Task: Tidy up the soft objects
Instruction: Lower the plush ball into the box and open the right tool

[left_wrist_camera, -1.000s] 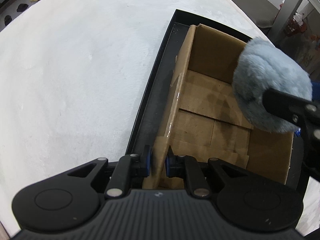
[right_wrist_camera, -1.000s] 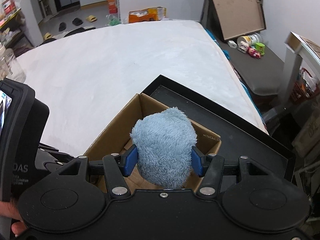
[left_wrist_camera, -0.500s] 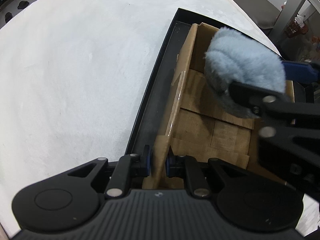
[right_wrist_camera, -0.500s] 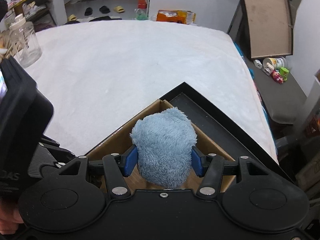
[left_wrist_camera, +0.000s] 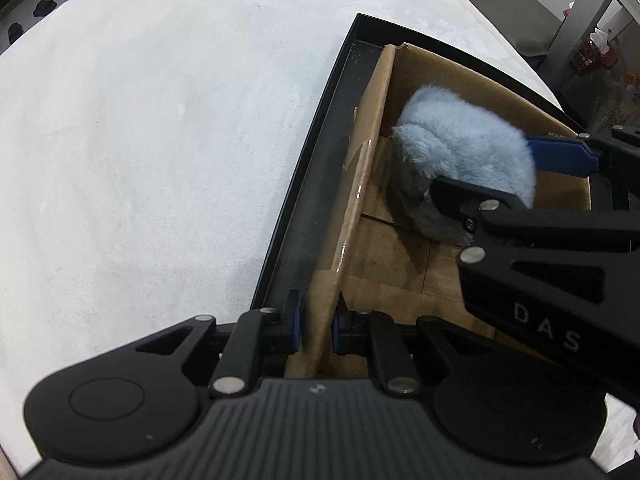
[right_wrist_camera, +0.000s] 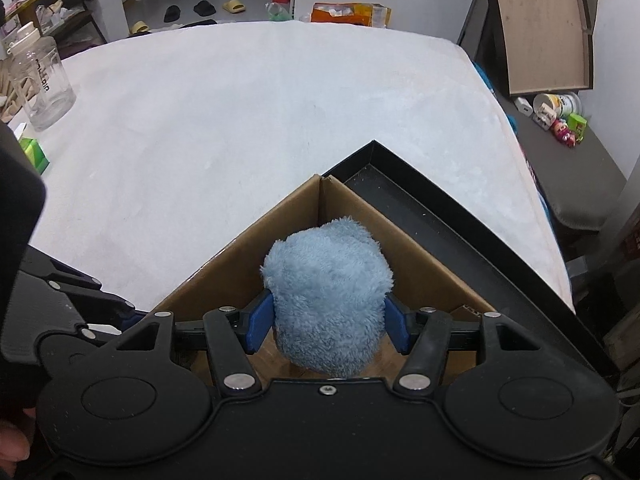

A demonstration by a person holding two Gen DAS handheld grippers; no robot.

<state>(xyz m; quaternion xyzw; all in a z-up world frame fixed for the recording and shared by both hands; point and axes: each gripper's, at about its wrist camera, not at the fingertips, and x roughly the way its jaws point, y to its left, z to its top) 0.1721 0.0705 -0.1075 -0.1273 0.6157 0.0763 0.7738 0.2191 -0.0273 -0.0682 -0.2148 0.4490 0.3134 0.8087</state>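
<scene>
A fluffy light-blue soft toy (right_wrist_camera: 326,296) is held in my right gripper (right_wrist_camera: 326,322), which is shut on it. It hangs inside an open cardboard box (right_wrist_camera: 280,220), low near the box's far corner. In the left wrist view the toy (left_wrist_camera: 460,156) sits just above the box floor (left_wrist_camera: 392,248). My left gripper (left_wrist_camera: 316,326) is shut on the box's near left wall (left_wrist_camera: 352,200). The box stands in a black tray (left_wrist_camera: 316,152) on the white fleecy table.
The black tray rim (right_wrist_camera: 460,204) runs along the table's right edge. A clear plastic jar (right_wrist_camera: 42,84) and a green box (right_wrist_camera: 34,152) stand at the table's far left. Toys and a board lie on the floor beyond.
My right gripper has carried the blue toy leftward and down into the box, towards its far corner. My left gripper has kept its hold on the box wall.
</scene>
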